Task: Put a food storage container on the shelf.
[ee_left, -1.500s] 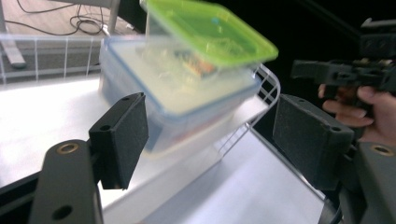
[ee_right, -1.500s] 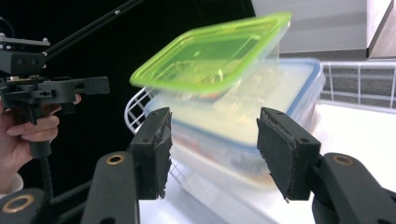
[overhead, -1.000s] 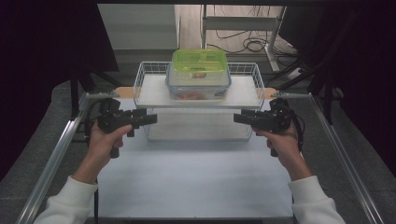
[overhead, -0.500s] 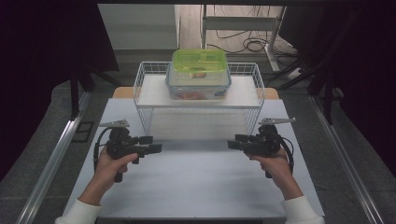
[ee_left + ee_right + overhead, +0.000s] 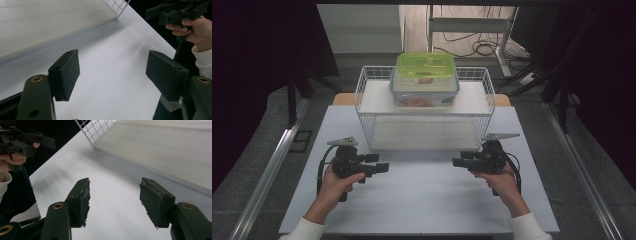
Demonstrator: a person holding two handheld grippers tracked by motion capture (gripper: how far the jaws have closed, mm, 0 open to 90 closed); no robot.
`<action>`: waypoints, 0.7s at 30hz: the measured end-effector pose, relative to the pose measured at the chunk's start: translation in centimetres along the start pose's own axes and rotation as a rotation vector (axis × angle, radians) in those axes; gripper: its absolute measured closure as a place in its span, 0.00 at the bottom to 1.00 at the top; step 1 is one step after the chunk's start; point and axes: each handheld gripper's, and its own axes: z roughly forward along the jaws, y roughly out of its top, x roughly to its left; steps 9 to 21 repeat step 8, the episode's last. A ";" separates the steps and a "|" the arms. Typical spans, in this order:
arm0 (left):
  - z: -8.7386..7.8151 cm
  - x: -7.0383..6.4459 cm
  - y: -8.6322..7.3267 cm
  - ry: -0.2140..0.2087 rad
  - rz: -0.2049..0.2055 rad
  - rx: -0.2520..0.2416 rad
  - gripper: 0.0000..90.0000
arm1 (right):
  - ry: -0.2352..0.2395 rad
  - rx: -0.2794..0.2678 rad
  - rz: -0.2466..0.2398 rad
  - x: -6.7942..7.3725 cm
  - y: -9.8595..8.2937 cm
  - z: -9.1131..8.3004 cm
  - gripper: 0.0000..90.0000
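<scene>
On the table [image 5: 422,200] stands a wire basket [image 5: 362,95], raised like a shelf, carrying the green-lidded box [image 5: 425,80] within reach. My left claw [image 5: 382,167] and right claw [image 5: 458,162] hang near it, both wide open, empty.

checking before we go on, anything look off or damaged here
One thing: the pads on the right tongs look frayed, with ragged, torn edges. The left tongs have clean pads. The green-lidded container sits level on the wire basket; nothing spilled.
</scene>
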 end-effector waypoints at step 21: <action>0.0 0.0 -0.1 0.009 -0.004 -0.007 0.30 | 0.004 -0.024 0.004 0.1 -0.5 -0.2 0.41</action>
